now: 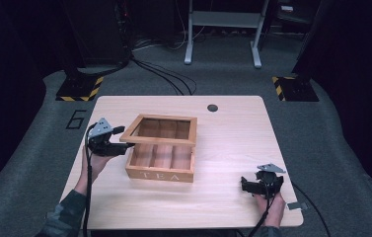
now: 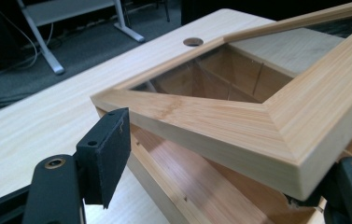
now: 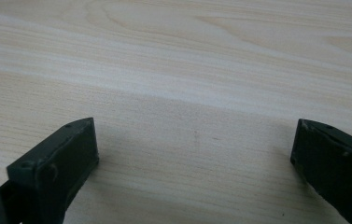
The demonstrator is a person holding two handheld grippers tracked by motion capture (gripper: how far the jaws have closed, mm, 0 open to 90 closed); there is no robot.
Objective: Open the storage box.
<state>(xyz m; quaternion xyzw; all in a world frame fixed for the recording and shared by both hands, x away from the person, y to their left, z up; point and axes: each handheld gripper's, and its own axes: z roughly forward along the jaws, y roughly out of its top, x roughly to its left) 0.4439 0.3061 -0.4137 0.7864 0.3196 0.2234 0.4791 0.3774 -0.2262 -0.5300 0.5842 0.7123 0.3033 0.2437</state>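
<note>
A wooden tea box (image 1: 160, 170) marked TEA stands mid-table, its compartments showing. Its framed window lid (image 1: 163, 129) is raised at the front and tilts over the back half. My left gripper (image 1: 124, 139) reaches in from the box's left at the lid's front left corner. In the left gripper view that lid corner (image 2: 220, 121) lies between the jaws of my left gripper (image 2: 232, 154). The left pad (image 2: 108, 154) stands apart from the wood and the right jaw sits low under the corner. My right gripper (image 1: 246, 186) rests open near the table's front right, its jaws (image 3: 194, 140) wide over bare wood.
The light wooden table (image 1: 233, 143) has a round cable hole (image 1: 212, 107) at the back. Bare tabletop lies between the box and my right gripper. Beyond the table are floor cables (image 1: 164, 74), a white desk frame (image 1: 223, 29) and black-yellow striped stand bases (image 1: 80, 89).
</note>
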